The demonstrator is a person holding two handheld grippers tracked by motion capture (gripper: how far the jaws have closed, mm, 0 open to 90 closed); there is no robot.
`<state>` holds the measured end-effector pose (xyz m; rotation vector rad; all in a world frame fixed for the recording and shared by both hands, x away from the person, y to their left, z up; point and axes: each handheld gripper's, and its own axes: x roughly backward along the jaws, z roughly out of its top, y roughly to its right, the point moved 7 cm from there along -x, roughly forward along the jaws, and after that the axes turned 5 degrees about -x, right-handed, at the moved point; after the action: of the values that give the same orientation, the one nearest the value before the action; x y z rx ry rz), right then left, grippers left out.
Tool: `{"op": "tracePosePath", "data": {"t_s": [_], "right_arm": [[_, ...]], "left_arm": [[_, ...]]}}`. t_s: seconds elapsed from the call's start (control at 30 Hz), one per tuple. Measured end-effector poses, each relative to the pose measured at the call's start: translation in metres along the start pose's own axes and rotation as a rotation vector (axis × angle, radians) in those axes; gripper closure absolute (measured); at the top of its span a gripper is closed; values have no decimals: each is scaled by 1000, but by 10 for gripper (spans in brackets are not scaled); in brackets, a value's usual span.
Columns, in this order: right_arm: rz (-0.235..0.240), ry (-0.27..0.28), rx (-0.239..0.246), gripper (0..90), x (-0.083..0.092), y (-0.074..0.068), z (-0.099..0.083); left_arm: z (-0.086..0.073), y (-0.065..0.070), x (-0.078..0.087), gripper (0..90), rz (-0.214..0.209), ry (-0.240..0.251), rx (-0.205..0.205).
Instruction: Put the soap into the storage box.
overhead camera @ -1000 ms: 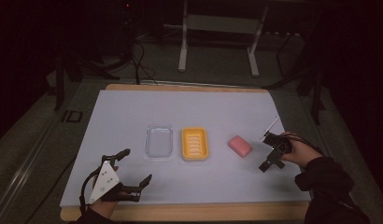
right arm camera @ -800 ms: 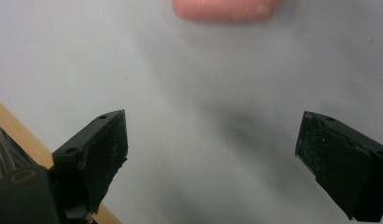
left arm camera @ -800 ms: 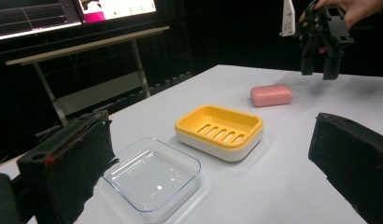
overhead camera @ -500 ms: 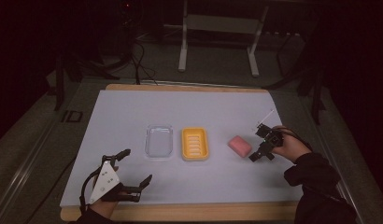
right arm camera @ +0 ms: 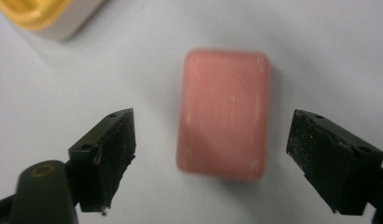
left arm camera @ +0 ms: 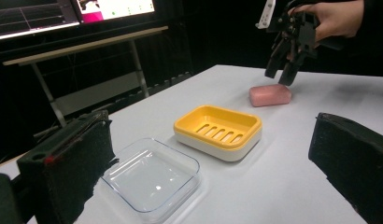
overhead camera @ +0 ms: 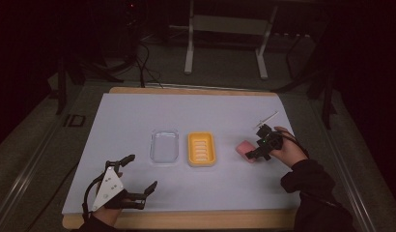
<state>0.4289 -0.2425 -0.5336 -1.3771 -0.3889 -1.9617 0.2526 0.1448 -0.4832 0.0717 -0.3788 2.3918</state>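
I saw my right gripper spread wide above the pink rectangular soap bar, lying right of the yellow plastic soap dish, while my left gripper rested wide near it.

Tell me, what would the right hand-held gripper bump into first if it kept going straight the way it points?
Most likely the pink rectangular soap bar. The right hand-held gripper points down at it with its jaws open on either side, so the bar would pass between them before they meet the white table.
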Motion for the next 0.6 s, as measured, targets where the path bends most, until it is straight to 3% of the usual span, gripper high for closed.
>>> {"op": "tracePosePath", "data": {"t_s": [0.23, 0.6], "right_arm": [[-28, 67, 32, 266, -9, -1, 6], [-44, 40, 49, 319, -27, 4, -1]], "left_arm": [[0, 0, 0, 6, -1, 0, -1], [0, 1, -1, 6, -4, -3, -3]]}}
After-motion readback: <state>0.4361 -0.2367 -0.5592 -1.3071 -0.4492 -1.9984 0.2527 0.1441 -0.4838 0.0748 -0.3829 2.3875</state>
